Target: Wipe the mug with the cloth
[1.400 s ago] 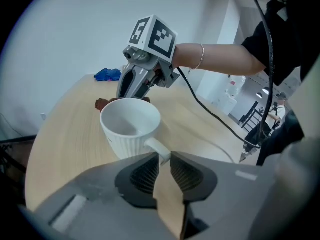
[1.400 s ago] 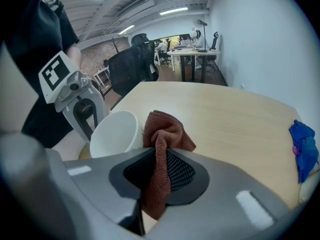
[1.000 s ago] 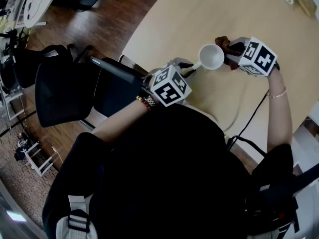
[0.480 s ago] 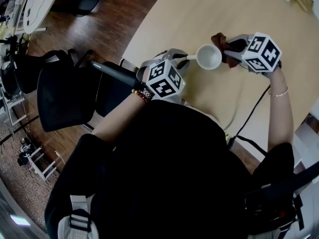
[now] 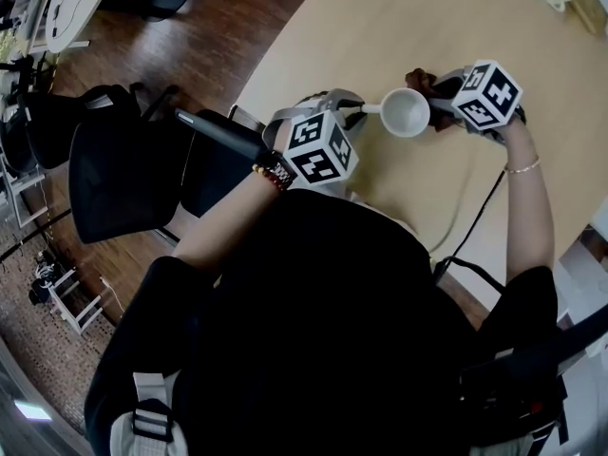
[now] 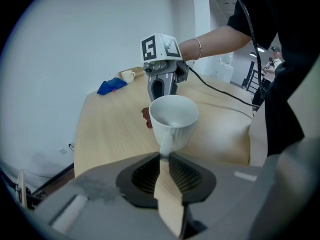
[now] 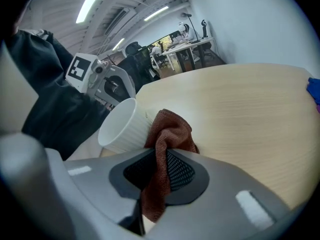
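A white ribbed mug (image 5: 406, 112) (image 6: 173, 120) (image 7: 123, 127) hangs above the pale wooden table (image 5: 399, 27). My left gripper (image 5: 353, 110) (image 6: 164, 156) is shut on its handle. A reddish-brown cloth (image 5: 425, 85) (image 7: 167, 136) is pinched in my right gripper (image 5: 439, 105) (image 7: 162, 156), which is shut on it. The cloth presses against the mug's outer wall on the side away from the handle. In the left gripper view the right gripper (image 6: 161, 86) stands just behind the mug, and only a scrap of cloth (image 6: 146, 118) shows past the rim.
A blue cloth (image 6: 111, 86) and a small cream cup (image 6: 128, 76) lie at the table's far end. A black cable (image 5: 475, 226) runs from the right gripper across the table to the person. Black office chairs (image 5: 123, 174) stand on the wooden floor at the left.
Both grippers, the mug and the cloth have shifted slightly up and away across the table; the right gripper's marker cube has turned a little. Both grips are unchanged.
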Demonstrator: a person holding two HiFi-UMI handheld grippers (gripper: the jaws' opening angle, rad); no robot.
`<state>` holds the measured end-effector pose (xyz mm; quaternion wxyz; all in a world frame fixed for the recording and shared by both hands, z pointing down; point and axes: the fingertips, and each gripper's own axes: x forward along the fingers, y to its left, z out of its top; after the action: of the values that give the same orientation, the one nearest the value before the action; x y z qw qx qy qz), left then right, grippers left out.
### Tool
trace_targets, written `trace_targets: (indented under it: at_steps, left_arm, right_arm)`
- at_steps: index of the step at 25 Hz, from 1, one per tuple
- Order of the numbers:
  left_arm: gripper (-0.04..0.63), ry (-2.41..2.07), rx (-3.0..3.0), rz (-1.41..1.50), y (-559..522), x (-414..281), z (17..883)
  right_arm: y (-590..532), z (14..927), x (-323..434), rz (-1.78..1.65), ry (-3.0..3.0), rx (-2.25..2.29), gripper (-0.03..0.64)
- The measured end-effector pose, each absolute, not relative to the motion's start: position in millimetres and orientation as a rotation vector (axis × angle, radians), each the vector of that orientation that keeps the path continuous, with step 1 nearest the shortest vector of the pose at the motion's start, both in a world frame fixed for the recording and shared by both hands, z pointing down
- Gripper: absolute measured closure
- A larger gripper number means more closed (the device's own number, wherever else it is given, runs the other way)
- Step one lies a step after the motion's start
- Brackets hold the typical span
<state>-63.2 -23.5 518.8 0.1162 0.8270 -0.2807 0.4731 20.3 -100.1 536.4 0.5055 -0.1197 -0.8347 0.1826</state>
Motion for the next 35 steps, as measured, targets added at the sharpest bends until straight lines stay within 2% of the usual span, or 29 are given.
trace_targets:
  at_steps: [4, 13, 35]
  left_arm:
    - [0.538, -0.81, 2.426, 1.388, -25, -65, 519]
    - [0.538, -0.838, 2.44, 1.37, -29, -64, 518]
    - [0.561, -0.804, 2.52, 1.35, -64, -53, 518]
  right_arm:
    - [-101, 539, 19, 0.395, -2.009, -0.286, 0.557]
    - [-112, 484, -6, 0.493, -2.101, -0.508, 0.557]
    - [-69, 531, 18, 0.573, -2.019, -0.417, 0.557]
